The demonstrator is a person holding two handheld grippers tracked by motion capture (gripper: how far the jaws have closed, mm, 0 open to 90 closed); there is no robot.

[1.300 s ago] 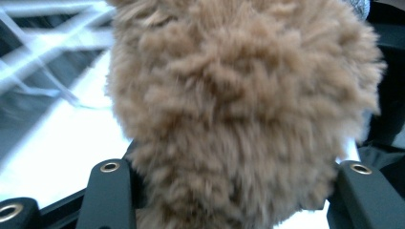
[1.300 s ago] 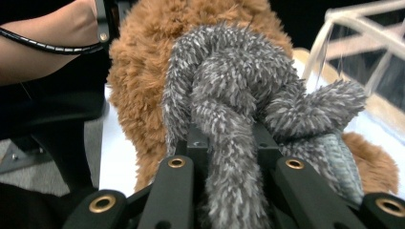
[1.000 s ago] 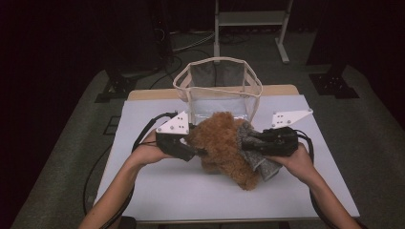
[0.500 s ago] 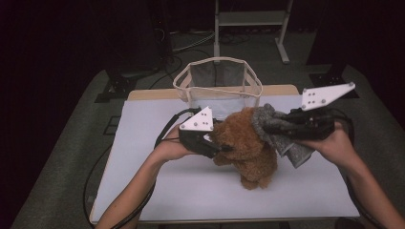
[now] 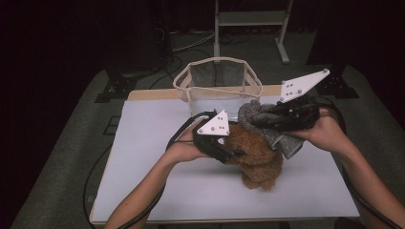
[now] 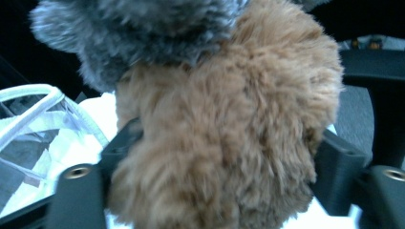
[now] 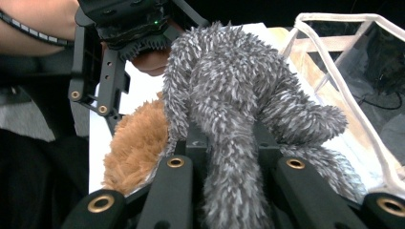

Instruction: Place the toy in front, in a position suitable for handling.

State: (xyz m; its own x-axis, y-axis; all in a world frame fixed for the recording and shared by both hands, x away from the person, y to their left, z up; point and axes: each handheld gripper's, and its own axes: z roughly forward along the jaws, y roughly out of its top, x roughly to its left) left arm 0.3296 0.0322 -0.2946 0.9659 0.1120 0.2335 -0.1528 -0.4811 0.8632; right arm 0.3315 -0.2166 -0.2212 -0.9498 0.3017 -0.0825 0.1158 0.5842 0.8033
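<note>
Now we had the right gripper [image 5: 267, 120] clenched on the grey toy [image 7: 229, 109], raised just above our left gripper [image 5: 228, 153], whose jaws had just been widening around the brown toy [image 6: 224, 143], with the mesh basket [image 5: 217, 78] close behind both.

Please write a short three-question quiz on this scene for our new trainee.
1. What does the right gripper hold?
2. True or false: the brown plush toy lies inside the mesh basket.
3. Between which gripper's jaws does the brown toy sit: A left, B right?

Key: 1. The grey fuzzy cloth, jaws shut on it. 2. False; it stands on the white table in front of the basket. 3. A.
</note>
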